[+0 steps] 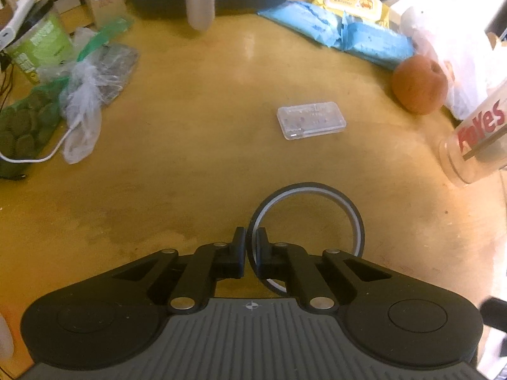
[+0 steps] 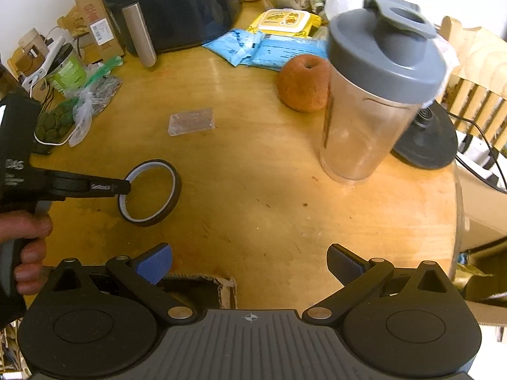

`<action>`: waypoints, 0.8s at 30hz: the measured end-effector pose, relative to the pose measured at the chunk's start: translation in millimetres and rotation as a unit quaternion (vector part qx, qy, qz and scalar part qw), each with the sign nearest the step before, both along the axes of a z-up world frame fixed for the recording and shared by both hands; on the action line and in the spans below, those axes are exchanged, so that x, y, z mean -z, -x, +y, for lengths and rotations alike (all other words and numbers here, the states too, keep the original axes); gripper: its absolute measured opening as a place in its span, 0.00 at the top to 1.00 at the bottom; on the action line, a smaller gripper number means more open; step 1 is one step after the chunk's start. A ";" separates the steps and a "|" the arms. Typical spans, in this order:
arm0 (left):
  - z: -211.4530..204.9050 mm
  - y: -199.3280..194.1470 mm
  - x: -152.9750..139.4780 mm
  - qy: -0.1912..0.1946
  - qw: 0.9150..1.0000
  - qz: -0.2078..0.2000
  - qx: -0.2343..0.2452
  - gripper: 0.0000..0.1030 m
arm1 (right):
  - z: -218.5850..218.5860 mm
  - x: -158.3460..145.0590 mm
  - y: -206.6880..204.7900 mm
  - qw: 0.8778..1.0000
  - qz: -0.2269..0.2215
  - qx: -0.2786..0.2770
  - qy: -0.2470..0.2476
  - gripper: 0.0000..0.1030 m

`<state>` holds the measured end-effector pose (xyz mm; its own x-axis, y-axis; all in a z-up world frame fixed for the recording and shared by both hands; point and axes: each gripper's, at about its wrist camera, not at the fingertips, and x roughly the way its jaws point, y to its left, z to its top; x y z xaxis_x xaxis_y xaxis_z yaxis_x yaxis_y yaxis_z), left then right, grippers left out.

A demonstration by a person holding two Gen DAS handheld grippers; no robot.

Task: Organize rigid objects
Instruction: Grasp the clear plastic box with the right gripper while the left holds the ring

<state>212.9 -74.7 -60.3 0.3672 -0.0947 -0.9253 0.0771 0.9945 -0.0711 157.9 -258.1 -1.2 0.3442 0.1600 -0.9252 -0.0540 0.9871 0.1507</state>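
While the left tongs (image 1: 250, 243) pinch the tape ring (image 1: 317, 190), the right tongs (image 2: 248, 264) gape.

left gripper (image 1: 250, 247) clamped on tape ring (image 1: 317, 190) wall, clear case (image 1: 311, 120) beyond, wooden table (image 1: 190, 158)

On the round wooden table (image 2: 253, 190) we see the thin black tape ring (image 2: 150, 193) nearest, left. Behind it lies the flat clear plastic case (image 2: 191, 121). The orange-brown apple (image 2: 304, 84) seems to touch the lidded transparent shaker cup (image 2: 370, 104) on its right.
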 end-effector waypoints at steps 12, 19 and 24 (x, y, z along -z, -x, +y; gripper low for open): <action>28.6 33.7 -42.0 0.024 0.998 -0.042 -0.031 0.94 | 27.5 8.3 -32.0 0.999 -0.018 -0.039 -0.004 0.00; 51.3 56.5 -57.9 0.038 0.996 -0.055 -0.052 0.94 | 48.4 16.4 -50.4 0.998 -0.021 -0.053 -0.006 0.00; 65.3 70.3 -62.5 0.045 0.996 -0.057 -0.058 0.94 | 62.0 22.4 -62.4 0.998 -0.024 -0.057 -0.006 0.00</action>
